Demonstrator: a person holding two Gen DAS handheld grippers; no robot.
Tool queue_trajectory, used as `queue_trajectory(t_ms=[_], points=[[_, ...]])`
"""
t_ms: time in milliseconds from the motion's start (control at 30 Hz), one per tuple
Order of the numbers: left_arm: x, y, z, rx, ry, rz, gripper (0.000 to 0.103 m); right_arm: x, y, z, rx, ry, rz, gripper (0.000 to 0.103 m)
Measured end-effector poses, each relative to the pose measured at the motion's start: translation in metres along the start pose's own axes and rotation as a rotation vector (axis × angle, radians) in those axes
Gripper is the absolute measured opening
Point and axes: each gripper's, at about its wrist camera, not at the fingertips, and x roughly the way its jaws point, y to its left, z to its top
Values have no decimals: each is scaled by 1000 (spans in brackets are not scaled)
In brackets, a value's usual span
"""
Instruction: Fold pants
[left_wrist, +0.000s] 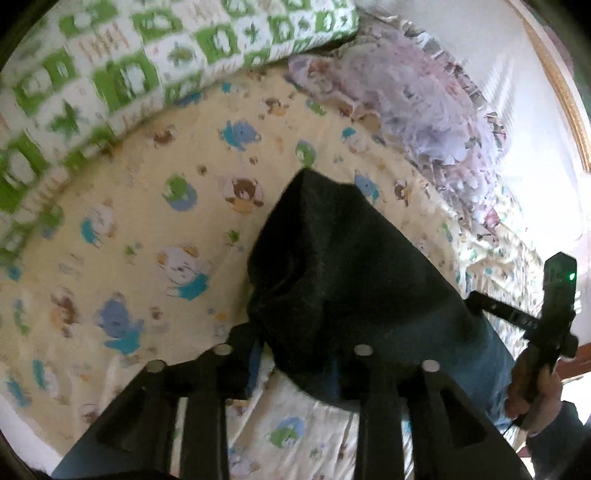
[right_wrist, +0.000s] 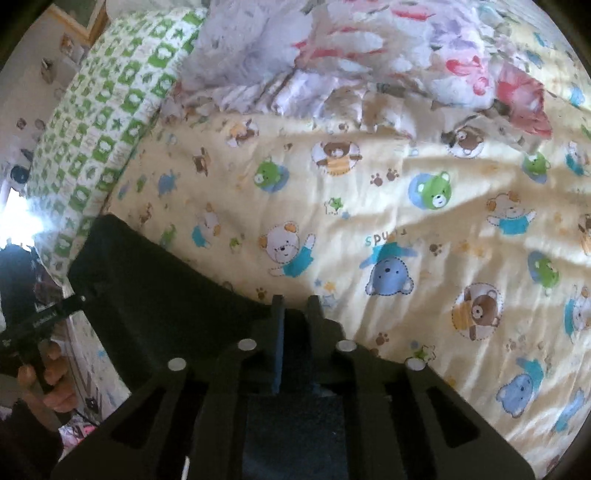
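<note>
The dark pants (left_wrist: 343, 273) hang as a bunched, draped mass above the yellow bear-print bed sheet (left_wrist: 122, 229). My left gripper (left_wrist: 295, 354) is shut on the pants; the cloth covers its fingertips. In the right wrist view the pants (right_wrist: 159, 306) stretch from my right gripper (right_wrist: 295, 306) off to the left. My right gripper is shut on the pants' edge, its two fingers close together with cloth between them. The right gripper's body and the hand holding it show at the right edge of the left wrist view (left_wrist: 554, 306).
A green-and-white checked pillow (left_wrist: 110, 70) lies at the back of the bed. A crumpled floral quilt (right_wrist: 351, 48) lies beside it. A wood-framed wall (left_wrist: 557, 85) is at the right. The other hand and gripper handle (right_wrist: 40, 332) show at the left edge of the right wrist view.
</note>
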Motion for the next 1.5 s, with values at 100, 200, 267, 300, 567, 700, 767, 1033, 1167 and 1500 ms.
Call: queue_trajectory(t_ms=[100,200,267,300,567,700,767,1033,1167,1500], points=[[-23,2,3,21,-15,26,56,-29,-8,-4,38,-43,27,29],[-52,-1,9,50,-81,89,56,-60,-23,-17,97,-97,54,42],[-70,-8,14,62,-114,64,56,-79,-34,-31,138,-125,62,43],[-73,-12,15,70,-119,56,56,-84,-37,-37,151,-133,60,43],[-52,-115,17,260,-60,-113,56,-130,-67,-98,272,-185,25,43],[-30,-172,3,368,6,-189,56,-148,-82,-130,342,-211,-2,43],[-20,-199,-5,425,40,-225,56,-158,-91,-148,383,-225,-17,43],[13,-314,-53,691,196,-352,58,-200,-124,-219,540,-294,-86,43],[28,-370,-81,846,275,-392,59,-222,-146,-263,656,-346,-124,43],[70,-492,-145,1189,436,-437,60,-244,-190,-323,898,-451,-158,49]])
